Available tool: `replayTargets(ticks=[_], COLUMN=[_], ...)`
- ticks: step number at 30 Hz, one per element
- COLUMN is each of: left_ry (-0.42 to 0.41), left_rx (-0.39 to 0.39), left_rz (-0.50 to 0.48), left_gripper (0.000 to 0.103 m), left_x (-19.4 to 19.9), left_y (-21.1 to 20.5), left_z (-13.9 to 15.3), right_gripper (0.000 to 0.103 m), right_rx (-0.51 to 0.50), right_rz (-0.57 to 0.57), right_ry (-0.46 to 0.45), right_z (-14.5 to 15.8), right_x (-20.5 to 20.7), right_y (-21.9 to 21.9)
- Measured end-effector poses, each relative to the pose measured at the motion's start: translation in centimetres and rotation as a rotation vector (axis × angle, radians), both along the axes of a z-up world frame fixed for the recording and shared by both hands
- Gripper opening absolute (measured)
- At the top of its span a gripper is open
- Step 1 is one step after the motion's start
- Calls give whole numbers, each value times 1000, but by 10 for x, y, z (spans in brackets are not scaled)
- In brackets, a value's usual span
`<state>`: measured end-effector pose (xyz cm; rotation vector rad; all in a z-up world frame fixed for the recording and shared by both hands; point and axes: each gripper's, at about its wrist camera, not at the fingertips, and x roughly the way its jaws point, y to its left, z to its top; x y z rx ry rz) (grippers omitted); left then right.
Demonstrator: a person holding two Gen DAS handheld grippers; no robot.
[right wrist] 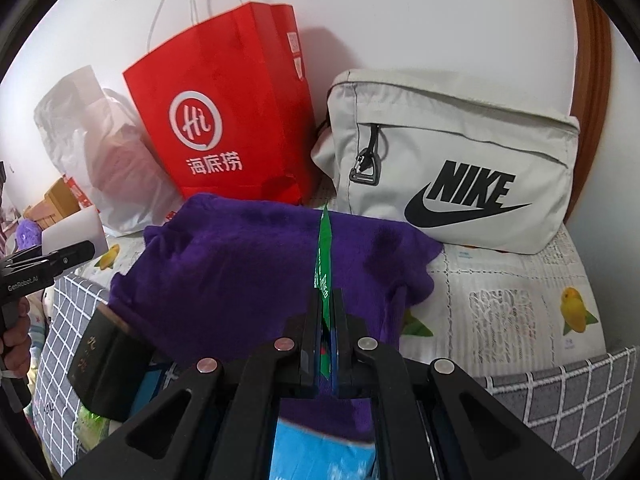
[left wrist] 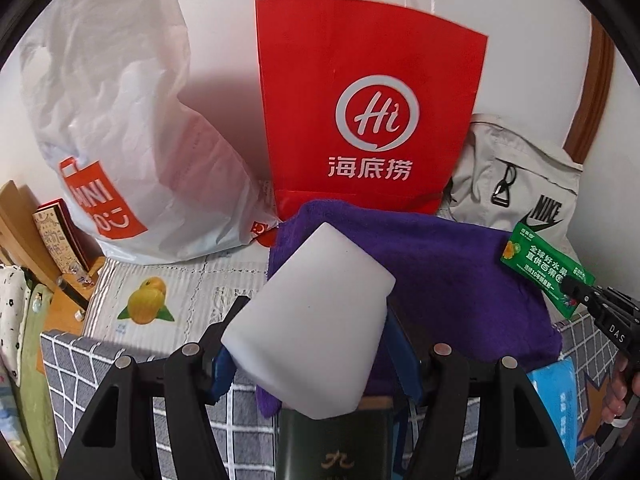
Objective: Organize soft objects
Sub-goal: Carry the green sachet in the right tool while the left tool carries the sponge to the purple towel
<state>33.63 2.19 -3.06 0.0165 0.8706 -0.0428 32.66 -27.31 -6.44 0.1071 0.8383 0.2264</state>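
My left gripper (left wrist: 316, 320) is shut on a white foam block (left wrist: 312, 320) and holds it above a purple towel (left wrist: 440, 272). It also shows at the left edge of the right wrist view (right wrist: 60, 256) with the block (right wrist: 74, 230). My right gripper (right wrist: 326, 300) is shut on a thin green packet (right wrist: 323, 256), seen edge-on over the purple towel (right wrist: 240, 264). In the left wrist view the packet (left wrist: 544, 272) and right gripper (left wrist: 576, 290) are at the right.
A red paper bag (left wrist: 368, 104), a white plastic bag (left wrist: 120, 128) and a grey Nike bag (right wrist: 452, 160) stand against the wall. A dark box (right wrist: 104, 364), a blue pack (right wrist: 320, 452) and a checked cloth (left wrist: 88, 364) lie near me.
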Motion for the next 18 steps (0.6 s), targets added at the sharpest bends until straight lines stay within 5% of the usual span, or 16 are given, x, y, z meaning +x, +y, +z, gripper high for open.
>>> replayTargets(ticks=[18], left_ry=[95], left_rx=[23], left_rz=[-21], left_gripper=[63], left_x=[64], left_y=[-21], left_z=[-39], right_gripper=[7], right_rx=[-20], right_rz=[-15], right_ry=[127], right_z=[-40], right_x=[44], right_y=[-3])
